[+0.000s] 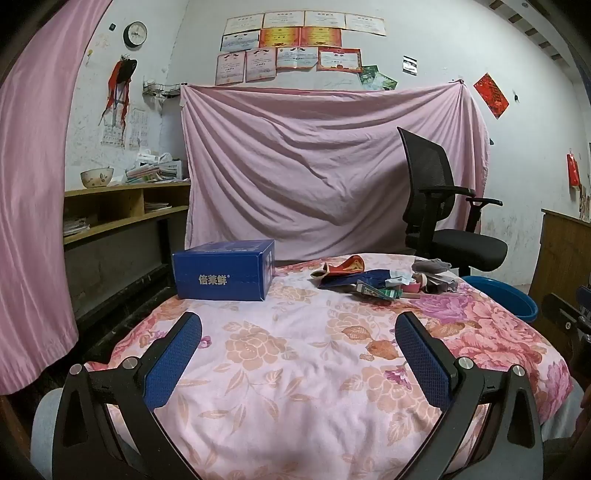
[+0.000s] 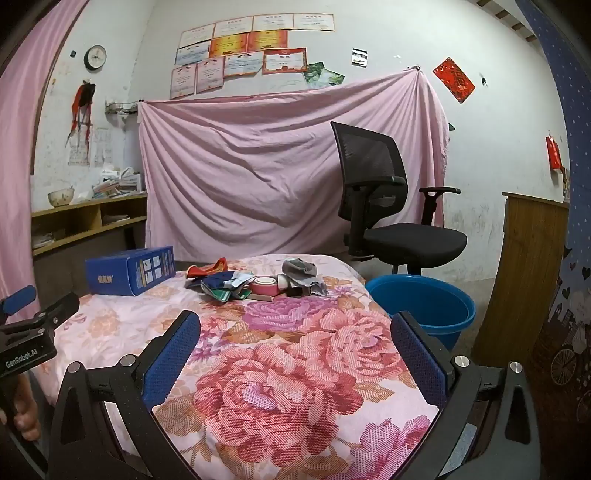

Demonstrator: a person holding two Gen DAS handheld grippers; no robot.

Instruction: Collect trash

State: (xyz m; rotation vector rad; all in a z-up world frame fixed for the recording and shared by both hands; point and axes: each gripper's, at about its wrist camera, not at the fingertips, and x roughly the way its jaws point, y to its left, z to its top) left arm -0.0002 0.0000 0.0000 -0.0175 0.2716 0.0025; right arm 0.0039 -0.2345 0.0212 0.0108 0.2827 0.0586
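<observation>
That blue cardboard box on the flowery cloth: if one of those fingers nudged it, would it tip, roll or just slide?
The blue box lies flat on a broad face, so it would probably slide rather than tip. Its square edges rule out rolling. It looks like thin cardboard, likely light and easily dented. The floral cloth beneath may bunch up as it moves.

A black mesh office chair (image 2: 384, 206) stands before a pink sheet (image 1: 325, 166) hung on the wall, certificates (image 1: 291, 48) pinned above it. A round clock (image 1: 135, 34) hangs at upper left — below it, a wooden shelf (image 1: 122, 210) carries a bowl (image 1: 96, 178) and stacked papers.
</observation>
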